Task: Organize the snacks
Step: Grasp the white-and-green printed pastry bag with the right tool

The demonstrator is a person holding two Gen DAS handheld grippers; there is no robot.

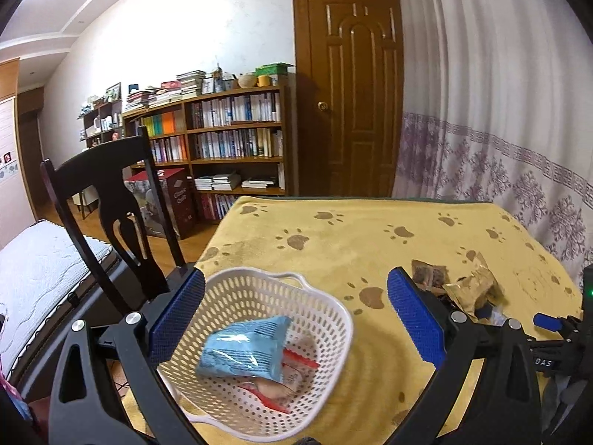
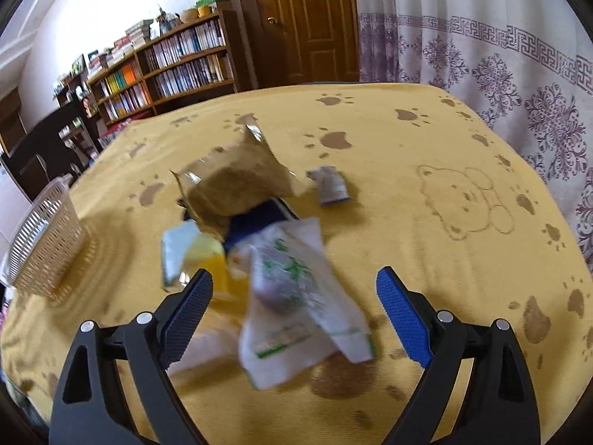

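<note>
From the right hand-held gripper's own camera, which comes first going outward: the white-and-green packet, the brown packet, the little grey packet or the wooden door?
1. White-and-green packet: between the open fingers of the right hand-held gripper.
2. Brown packet: behind it, left of centre.
3. Little grey packet: about as far, on the right; too close to call.
4. Wooden door: beyond the table.

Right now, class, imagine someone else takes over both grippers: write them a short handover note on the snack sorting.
Left gripper: open, empty, above the white basket.
Right gripper: open, empty, facing the loose snack pile; nearest is the white-and-green packet between its fingers, not gripped.
Done: a light blue packet and a red-edged packet lie in the basket.
Left: on the yellow paw-print cloth remain the white-and-green packet, a brown packet, a yellow-and-white one, a dark blue one beneath them, and a small grey packet set apart. The view is blurred, so count them again.
</note>
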